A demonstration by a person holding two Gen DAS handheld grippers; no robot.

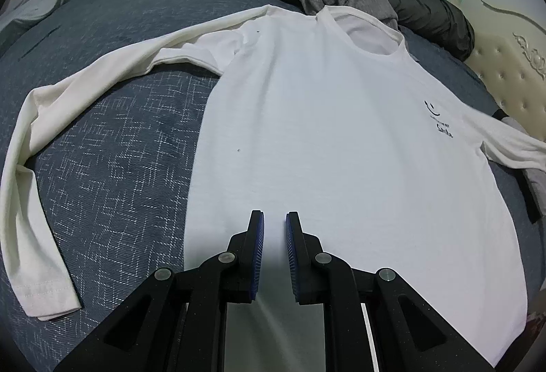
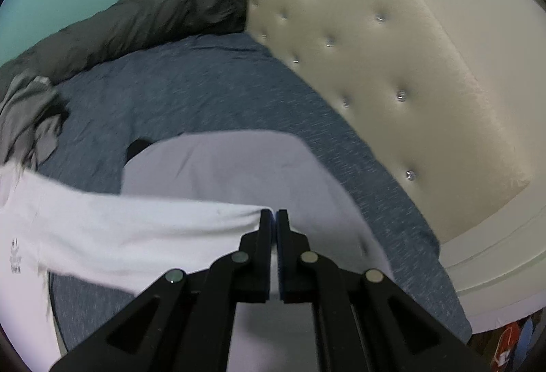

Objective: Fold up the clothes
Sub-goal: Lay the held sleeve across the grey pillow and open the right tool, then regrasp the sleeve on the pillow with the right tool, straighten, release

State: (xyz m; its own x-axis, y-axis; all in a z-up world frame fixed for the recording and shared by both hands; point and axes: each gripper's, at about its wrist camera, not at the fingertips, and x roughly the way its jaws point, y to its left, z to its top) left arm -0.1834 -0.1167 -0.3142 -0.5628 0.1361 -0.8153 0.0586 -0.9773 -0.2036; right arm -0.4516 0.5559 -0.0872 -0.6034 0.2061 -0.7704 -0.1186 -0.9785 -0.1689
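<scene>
On the bed [image 1: 102, 140], the white shirt [image 1: 324, 133] is lying flat; our left tongs [image 1: 274, 218] are hovering spread above its hem, our right tongs [image 2: 275, 213] pinching its sleeve [image 2: 136, 228] near the headboard [image 2: 392, 82].

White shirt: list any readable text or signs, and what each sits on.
"Smile": handwritten-style black word on the shirt chest print, under a smiley face; the last letters are uncertain.
Small line between the smiley and that word: too small to read.
Same print in the right wrist view: blurred, unreadable.
Nothing else carries text.
</scene>
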